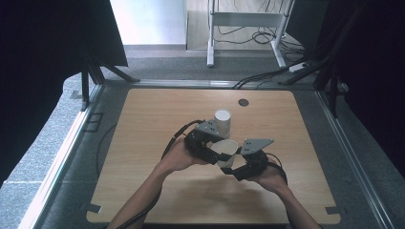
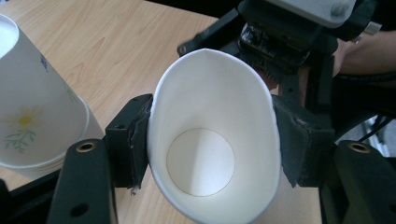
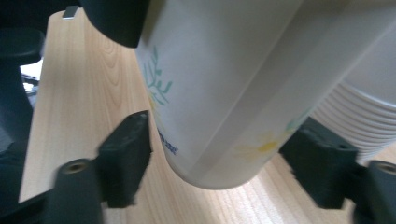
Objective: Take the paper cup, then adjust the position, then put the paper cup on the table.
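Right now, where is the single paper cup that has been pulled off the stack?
In the high view the cup sits near the table's middle, squeezed by the left gripper, with the right gripper at its base and the stack of cups just behind.

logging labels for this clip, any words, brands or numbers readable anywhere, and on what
No text can be read.
Held cup: a short line of small blue print low on its side, beside the flower pattern, too blurred to read.
Cup stack: flower and leaf prints, no words.
Table: no label visible.
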Demonstrator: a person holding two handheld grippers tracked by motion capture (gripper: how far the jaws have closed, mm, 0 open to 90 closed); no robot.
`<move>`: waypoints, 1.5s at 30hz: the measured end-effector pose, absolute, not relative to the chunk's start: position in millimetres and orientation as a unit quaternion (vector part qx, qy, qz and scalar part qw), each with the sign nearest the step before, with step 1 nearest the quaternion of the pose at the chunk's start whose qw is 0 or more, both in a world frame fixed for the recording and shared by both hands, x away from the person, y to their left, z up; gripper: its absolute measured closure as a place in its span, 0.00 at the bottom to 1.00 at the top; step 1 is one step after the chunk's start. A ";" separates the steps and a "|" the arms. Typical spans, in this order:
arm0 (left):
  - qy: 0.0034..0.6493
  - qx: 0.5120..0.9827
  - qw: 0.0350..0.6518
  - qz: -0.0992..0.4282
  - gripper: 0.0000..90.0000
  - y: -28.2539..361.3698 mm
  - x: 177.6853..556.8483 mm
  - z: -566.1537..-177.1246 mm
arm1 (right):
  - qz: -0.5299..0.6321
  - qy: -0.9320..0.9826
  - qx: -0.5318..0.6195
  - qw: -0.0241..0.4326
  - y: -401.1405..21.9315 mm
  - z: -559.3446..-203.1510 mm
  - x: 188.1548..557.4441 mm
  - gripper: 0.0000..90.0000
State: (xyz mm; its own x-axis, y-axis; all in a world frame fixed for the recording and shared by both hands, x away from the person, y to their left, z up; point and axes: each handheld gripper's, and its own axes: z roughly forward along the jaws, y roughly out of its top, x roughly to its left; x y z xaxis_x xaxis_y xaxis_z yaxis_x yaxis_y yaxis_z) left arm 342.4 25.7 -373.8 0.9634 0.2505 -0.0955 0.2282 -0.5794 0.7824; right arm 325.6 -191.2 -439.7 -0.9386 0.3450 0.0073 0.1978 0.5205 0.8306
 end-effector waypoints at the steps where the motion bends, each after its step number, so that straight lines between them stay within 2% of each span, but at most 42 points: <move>1: 0.135 0.891 0.433 0.019 0.38 25.2 341.9 -373.4 | 0.462 0.869 0.158 0.081 -191.5 -439.7 325.9 0.19; 11: 0.141 0.903 0.403 0.055 0.38 23.2 340.9 -374.9 | 0.447 0.868 0.185 0.112 -200.8 -438.0 325.6 0.05; 27: 0.167 0.907 0.377 0.088 0.38 35.3 341.5 -380.5 | 0.428 0.870 0.206 0.130 -220.8 -447.3 321.2 0.05; 45: 0.228 0.894 0.367 0.117 0.38 61.9 352.5 -392.6 | 0.419 0.864 0.238 0.145 -237.7 -453.2 317.3 0.02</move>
State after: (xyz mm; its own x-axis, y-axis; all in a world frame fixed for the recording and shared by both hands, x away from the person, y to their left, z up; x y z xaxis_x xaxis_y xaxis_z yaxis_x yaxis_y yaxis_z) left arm 352.5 61.9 -392.6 0.8682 0.4945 0.0425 0.3221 -0.6265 0.7098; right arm 317.3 -237.7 -453.2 -0.8442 0.5336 -0.0510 0.2907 0.5357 0.7928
